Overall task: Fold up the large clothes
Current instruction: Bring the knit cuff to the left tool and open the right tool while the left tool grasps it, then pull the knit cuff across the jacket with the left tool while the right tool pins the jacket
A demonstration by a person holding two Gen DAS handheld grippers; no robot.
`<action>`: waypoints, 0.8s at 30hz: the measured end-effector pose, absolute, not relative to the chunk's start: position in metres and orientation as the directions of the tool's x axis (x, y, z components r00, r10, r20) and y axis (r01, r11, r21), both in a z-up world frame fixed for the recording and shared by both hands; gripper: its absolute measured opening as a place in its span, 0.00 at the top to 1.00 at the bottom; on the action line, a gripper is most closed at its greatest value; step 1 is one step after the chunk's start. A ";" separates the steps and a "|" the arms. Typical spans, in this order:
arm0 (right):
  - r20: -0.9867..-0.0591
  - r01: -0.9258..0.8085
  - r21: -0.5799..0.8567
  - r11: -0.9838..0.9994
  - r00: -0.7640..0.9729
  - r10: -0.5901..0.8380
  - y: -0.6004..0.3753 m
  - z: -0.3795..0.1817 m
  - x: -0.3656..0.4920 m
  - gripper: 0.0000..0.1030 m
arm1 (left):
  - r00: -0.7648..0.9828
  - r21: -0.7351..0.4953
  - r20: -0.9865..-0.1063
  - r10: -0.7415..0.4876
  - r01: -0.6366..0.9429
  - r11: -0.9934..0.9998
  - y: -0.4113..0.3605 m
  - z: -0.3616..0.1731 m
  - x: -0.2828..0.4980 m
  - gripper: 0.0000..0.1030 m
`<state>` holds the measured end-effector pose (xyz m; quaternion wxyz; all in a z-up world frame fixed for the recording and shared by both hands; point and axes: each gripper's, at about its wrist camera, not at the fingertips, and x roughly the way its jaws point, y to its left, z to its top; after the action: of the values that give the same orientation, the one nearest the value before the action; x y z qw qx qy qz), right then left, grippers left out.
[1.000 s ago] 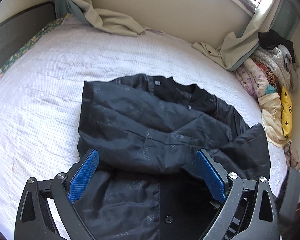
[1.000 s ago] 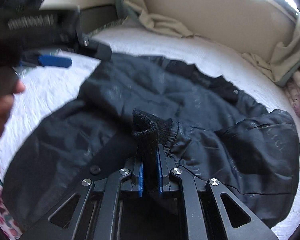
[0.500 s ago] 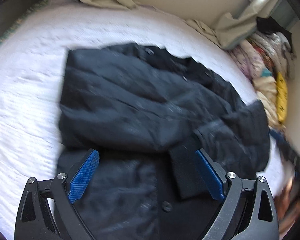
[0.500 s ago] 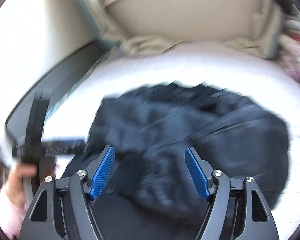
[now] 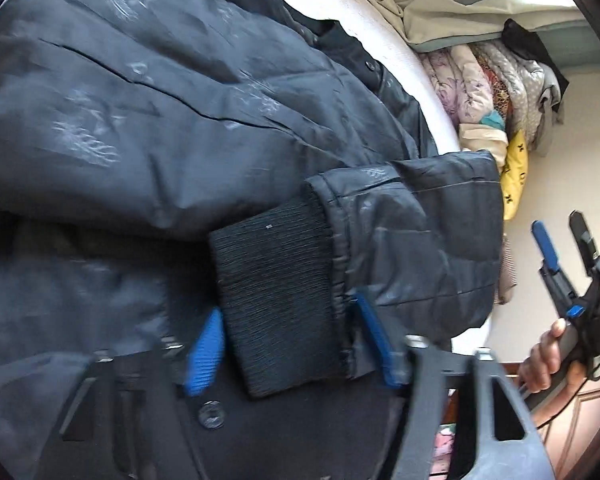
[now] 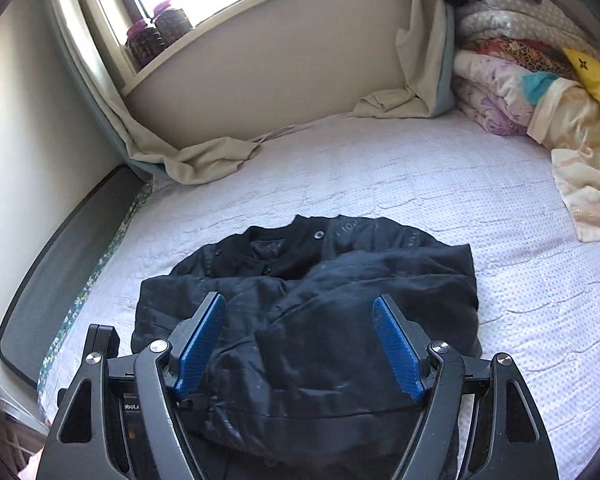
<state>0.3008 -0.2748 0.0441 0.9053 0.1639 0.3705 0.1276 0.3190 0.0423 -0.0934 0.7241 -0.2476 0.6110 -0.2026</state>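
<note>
Jacket: the black jacket [image 6: 312, 300] lies on the bed [image 6: 420, 192], sleeves folded across.
Left gripper [image 5: 288, 344]: your jaws stand apart, straddling the ribbed cuff [image 5: 276, 300].
Right gripper [image 6: 300, 344]: jaws apart above the jacket, holding nothing.

Slightly glossy quilted jacket [image 5: 148, 112], matt ribbed knit cuff [image 5: 276, 304], dimpled white cloth bedspread [image 6: 380, 184]

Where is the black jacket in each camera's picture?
Left wrist: the jacket fills the left and middle, its ribbed cuff between the left tool's fingers.
Right wrist: the jacket lies low in the middle on the bed.
Shared landmark: the yellow pillow at right.
</note>
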 end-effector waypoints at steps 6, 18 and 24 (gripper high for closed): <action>-0.639 -0.083 0.387 0.918 0.694 0.332 -0.288 0.043 0.298 0.27 | 0.170 -0.637 -0.760 -0.627 -0.007 0.771 0.044 -0.093 0.319 0.86; -0.672 0.019 0.376 0.927 0.694 0.258 -0.318 0.039 0.301 0.27 | 0.408 -0.431 -0.821 -0.400 0.017 0.902 0.108 -0.009 0.301 0.87; -0.712 0.007 0.349 0.937 0.652 0.260 -0.303 0.024 0.310 0.27 | 0.360 -0.398 -0.865 -0.350 -0.066 0.915 0.127 -0.041 0.307 0.87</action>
<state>0.3101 -0.3029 0.0245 0.8943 0.1623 0.4108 0.0709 0.3074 0.1266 -0.0412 0.8034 -0.1862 0.5587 -0.0882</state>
